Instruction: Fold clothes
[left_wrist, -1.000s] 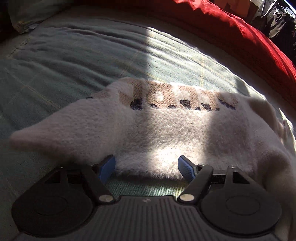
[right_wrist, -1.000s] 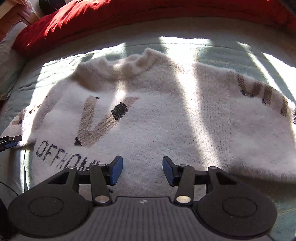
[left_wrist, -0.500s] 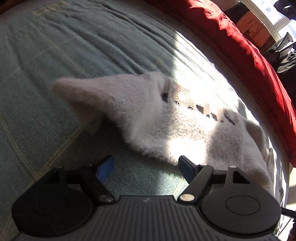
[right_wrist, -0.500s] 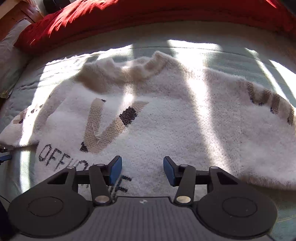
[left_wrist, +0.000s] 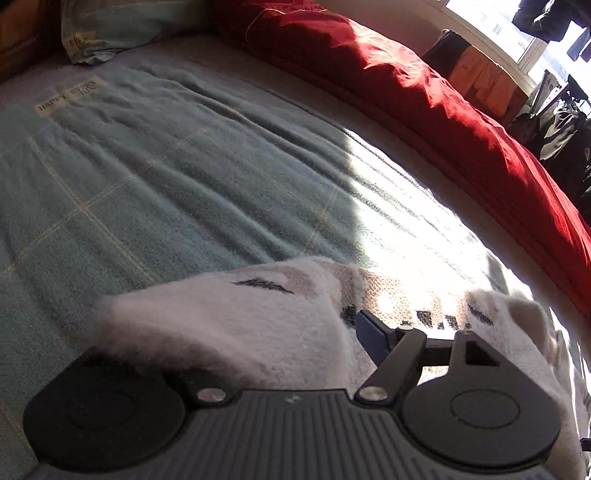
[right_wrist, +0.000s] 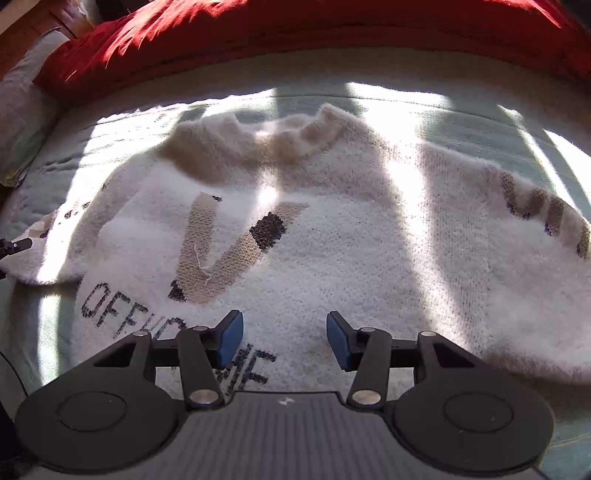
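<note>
Centrally, fluffy white knitted sweater (right_wrist: 332, 236) lay on pale green blanket (left_wrist: 166, 177); right gripper (right_wrist: 284, 338) half-open, empty; left gripper (left_wrist: 295, 343) wide, sleeve (left_wrist: 236, 314) draped between, grip uncertain.

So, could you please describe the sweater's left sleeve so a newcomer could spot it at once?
Start at the red duvet along the bed's far side; the white fluffy sweater lies on the green blanket before it. Its sleeve is the end lying across the left gripper, banded beige and black.

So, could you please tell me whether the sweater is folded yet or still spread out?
Mostly spread: the sweater lies flat on the bed, front up, neckline and lettering showing.
</note>
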